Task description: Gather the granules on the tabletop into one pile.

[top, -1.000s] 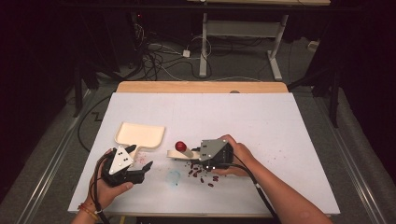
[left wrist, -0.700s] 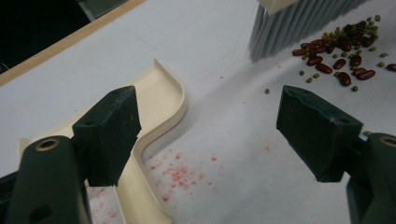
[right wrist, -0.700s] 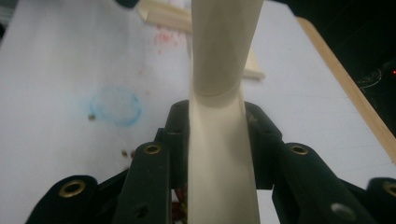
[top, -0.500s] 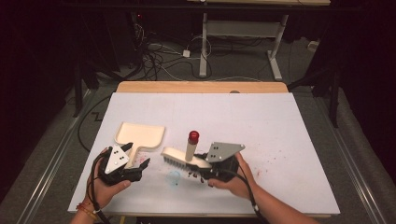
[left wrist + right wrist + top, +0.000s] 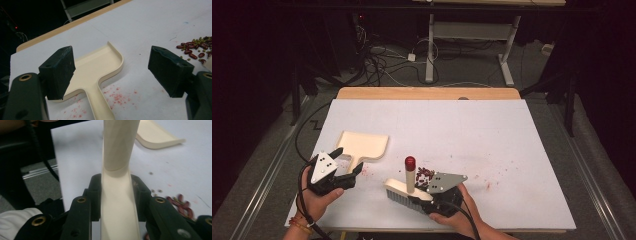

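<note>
Gripping the cream brush (image 5: pixel 408 189) firmly in the right gripper (image 5: pixel 435 198), jaws pressing both sides of the brush back, as the right gripper view is showing with the pale body (image 5: pixel 117 202) wedged between the black pads. Standing up just ahead of those jaws, the round cream handle with its red cap (image 5: pixel 410 162). Hanging below and pointing toward the white table (image 5: pixel 512 140), the dark bristles. Lying just beyond the right gripper, near the brush handle, a small heap of red and green beans (image 5: pixel 424 175), and scattering out to its far side, a few loose specks on the table. Hovering with jaws spread wide and holding nothing, the left gripper (image 5: pixel 346 167), its two black pads (image 5: pixel 60 71) standing well apart in the left gripper view. Lying flat directly ahead of and between those open jaws, the cream dustpan (image 5: pixel 100 67), handle pointing back toward the gripper, tray farther out. Dusting the table around the dustpan handle, pinkish crumbs (image 5: pixel 117 96). Showing off to the right of the left gripper's right jaw, the same beans (image 5: pixel 195 47). Wrapping around each gripper body, a hand (image 5: pixel 314 197) from the near edge.
</note>
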`<state>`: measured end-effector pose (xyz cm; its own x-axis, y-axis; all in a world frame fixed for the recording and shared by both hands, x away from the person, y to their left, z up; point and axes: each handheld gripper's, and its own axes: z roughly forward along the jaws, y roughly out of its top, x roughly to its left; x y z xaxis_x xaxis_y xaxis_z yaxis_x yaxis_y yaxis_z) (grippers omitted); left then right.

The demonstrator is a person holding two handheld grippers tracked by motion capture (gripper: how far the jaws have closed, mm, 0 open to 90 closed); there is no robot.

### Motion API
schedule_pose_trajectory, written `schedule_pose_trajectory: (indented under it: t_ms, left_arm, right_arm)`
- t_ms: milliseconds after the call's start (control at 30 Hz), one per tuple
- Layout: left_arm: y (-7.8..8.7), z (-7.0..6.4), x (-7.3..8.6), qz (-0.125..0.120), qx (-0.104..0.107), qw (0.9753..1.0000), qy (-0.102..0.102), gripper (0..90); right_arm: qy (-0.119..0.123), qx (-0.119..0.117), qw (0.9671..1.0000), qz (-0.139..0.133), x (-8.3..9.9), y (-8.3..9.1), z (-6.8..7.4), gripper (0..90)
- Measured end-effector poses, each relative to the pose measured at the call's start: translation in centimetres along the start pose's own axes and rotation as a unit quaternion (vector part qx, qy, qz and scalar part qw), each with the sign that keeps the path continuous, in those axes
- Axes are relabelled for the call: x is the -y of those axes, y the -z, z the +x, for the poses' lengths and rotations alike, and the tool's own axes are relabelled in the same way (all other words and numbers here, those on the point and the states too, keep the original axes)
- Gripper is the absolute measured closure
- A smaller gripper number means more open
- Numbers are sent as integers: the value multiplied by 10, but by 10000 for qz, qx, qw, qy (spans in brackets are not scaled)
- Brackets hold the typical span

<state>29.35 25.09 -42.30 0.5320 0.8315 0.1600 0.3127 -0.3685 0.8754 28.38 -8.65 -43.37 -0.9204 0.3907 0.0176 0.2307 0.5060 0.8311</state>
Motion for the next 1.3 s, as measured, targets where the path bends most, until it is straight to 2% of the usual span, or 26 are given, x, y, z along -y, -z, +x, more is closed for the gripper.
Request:
schedule_pose_trajectory:
  t_ms: [67, 167, 300, 367, 400, 500, 567, 733, 800, 900, 1033, 1133, 1300]
  left_arm:
    - [-1, -1, 0, 19, 8, 10000, -18, 208]
    - [-2, -4, 0, 70, 16, 9999, -89, 208]
    - [-3, -8, -1, 94, 51, 9998, -163, 208]
    - [-5, -11, -1, 167, 20, 9995, -282, 207]
    - [-5, -11, -1, 176, 35, 9994, -280, 207]
    - [-6, -11, -1, 193, 33, 9994, -277, 208]
    - [-6, -10, -1, 195, 23, 9995, -254, 208]
    - [-6, -9, 0, 201, -19, 9996, -219, 208]
    - [-6, -9, 0, 205, -15, 9995, -219, 208]
    - [-7, -10, 0, 231, -3, 9995, -229, 208]
    - [-9, -11, 1, 319, 0, 9990, -301, 208]
    - [-9, -11, 1, 349, 26, 9988, -330, 208]
    - [-11, -13, 2, 467, 42, 9979, -439, 208]
  right_arm:
    - [-102, 55, 9999, 25, 3, 4, -7, 673]
    - [-208, 262, 9994, 39, 5, 10, -14, 673]
    - [-283, 665, 9974, 80, 6, 19, -22, 673]
    - [-351, 921, 9951, 66, 6, 22, -24, 674]
    - [-394, 967, 9945, 44, 5, 22, -26, 674]
    - [-515, 825, 9952, -81, 1, 21, -24, 674]
    - [-453, 844, 9953, -128, -2, 17, -20, 674]
    - [-615, 726, 9950, -301, -10, -1, -10, 673]
    - [-602, 788, 9944, -360, -12, -11, -7, 673]
    - [-848, 873, 9917, -425, -13, -25, -4, 673]
    - [-874, 1236, 9874, -454, -16, -37, -7, 673]
    - [-978, 1419, 9841, -424, -14, -37, -13, 673]
    - [-1247, 1493, 9803, -334, -6, -25, -24, 672]
